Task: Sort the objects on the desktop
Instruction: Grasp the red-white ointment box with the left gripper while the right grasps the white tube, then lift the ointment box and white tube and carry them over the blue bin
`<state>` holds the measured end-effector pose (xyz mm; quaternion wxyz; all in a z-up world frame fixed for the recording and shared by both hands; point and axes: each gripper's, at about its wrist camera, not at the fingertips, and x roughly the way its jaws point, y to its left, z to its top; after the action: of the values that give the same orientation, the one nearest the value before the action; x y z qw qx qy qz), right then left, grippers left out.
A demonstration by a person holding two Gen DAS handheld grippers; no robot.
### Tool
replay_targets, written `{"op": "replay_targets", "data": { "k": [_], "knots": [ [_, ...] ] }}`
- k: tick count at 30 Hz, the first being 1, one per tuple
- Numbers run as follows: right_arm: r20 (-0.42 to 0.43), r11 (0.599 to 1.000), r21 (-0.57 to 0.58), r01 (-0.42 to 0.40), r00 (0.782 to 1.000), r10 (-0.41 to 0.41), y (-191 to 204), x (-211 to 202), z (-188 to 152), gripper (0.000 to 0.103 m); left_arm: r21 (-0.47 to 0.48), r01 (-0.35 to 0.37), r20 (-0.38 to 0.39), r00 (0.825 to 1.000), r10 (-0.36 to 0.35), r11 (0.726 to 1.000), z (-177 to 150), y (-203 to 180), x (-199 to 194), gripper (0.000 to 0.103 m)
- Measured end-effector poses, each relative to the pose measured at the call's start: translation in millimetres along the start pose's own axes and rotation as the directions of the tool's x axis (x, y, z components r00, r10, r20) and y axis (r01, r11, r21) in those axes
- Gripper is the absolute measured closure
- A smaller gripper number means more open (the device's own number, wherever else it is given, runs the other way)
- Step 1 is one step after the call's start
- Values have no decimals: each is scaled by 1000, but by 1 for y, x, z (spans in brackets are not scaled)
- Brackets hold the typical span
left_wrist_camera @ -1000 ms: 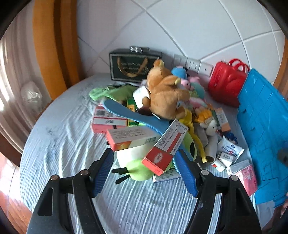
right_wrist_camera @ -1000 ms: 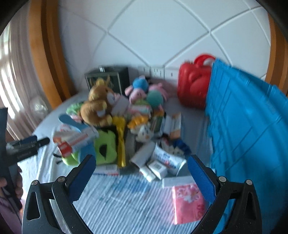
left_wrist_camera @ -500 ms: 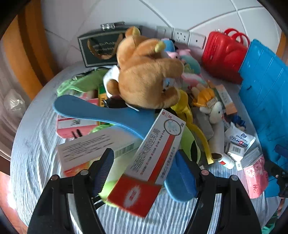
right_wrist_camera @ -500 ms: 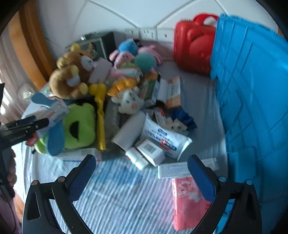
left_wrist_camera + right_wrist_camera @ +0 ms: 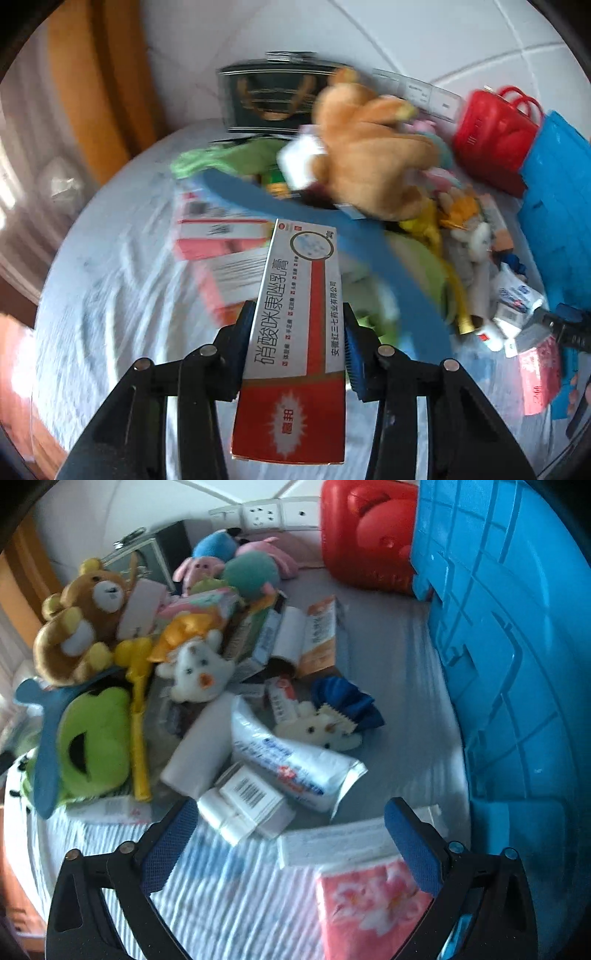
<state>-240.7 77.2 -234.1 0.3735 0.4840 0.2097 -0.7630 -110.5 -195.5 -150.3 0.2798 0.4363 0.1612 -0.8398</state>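
Left gripper [image 5: 298,341] pinches a red-and-white medicine box [image 5: 295,332] by its long sides, blue pads [image 5: 354,354] pressed against both edges. Box is lifted clear of the pile, red end toward the camera, white end pointing at the heap. Left view is motion-blurred.

Behind the box: blue hanger [image 5: 332,254] lying diagonally across the pile, brown teddy [image 5: 369,155] on top of it, pink-and-white boxes [image 5: 218,236] to the left on the striped cloth [image 5: 110,295], dark case [image 5: 273,99] standing against the wall, red bag [image 5: 495,133] at the back right, blue crate [image 5: 557,206] along the right edge.

Right gripper [image 5: 288,843] is spread wide, holding nothing, hovering low over the near edge of the pile. Between its fingers lie a small barcode box [image 5: 251,797] and a long white box [image 5: 347,842]; a pink tissue pack [image 5: 373,904] sits just beside the right finger. Just beyond: white-and-blue tube [image 5: 291,760], white roll [image 5: 199,753], small white plush [image 5: 321,731] on a dark blue cloth [image 5: 351,705].

Further left in the right view: green frog plush [image 5: 92,742], yellow toy [image 5: 138,709], hanger [image 5: 44,746], teddy [image 5: 81,620]. White cat plush [image 5: 199,668] mid-pile, pink and teal plushes [image 5: 240,568] at the back. Red bag [image 5: 365,535] touches the crate [image 5: 517,664], which fills the right side. Wall sockets [image 5: 262,515] behind.
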Motion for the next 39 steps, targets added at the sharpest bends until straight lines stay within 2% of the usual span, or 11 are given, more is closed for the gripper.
{"op": "replay_targets", "data": {
  "k": [1, 3, 7, 9, 10, 12, 15, 20, 26, 32, 39],
  "knots": [
    [-7, 1000, 2, 8, 1000, -7, -2, 5, 2, 17, -22, -20, 0, 1000, 20, 1000, -4, 10, -2, 60],
    [-13, 1000, 4, 19, 1000, -19, -6, 13, 5, 23, -66, -47, -5, 999, 47, 997, -11, 32, -6, 61],
    [-14, 1000, 4, 18, 1000, -18, -11, 25, 13, 23, -115, -106, -63, 993, 100, 988, -29, 64, 6, 63],
    [-29, 1000, 2, -3, 1000, 3, -11, 31, 17, 26, -135, -108, -95, 991, 96, 985, -37, 74, 15, 63],
    [-37, 1000, -4, -2, 999, 2, -9, 33, 16, 43, -141, -127, -128, 986, 109, 982, -43, 78, 25, 63],
    [-49, 999, -26, 19, 999, -20, -3, 34, 13, 70, -145, -136, -166, 980, 112, 980, -52, 81, 39, 63],
    [-77, 999, -28, -19, 997, 17, 2, 30, 5, 77, -151, -148, -221, 969, 112, 977, -65, 86, 56, 63],
    [-110, 995, -52, -86, 991, 79, 13, 19, -10, 77, -173, -163, -286, 952, 109, 971, -75, 95, 74, 63],
    [-92, 997, -61, -47, 995, 41, 13, 20, 0, 74, -170, -158, -342, 935, 92, 973, -78, 102, 80, 63],
    [-117, 996, -73, -50, 992, 41, 15, 30, 3, 74, -167, -163, -393, 915, 85, 972, -85, 104, 87, 61],
    [-47, 996, -61, -66, 997, 63, 19, 4, 0, 86, -190, -151, -346, 935, 77, 970, -85, 107, 76, 63]
  ]
}}
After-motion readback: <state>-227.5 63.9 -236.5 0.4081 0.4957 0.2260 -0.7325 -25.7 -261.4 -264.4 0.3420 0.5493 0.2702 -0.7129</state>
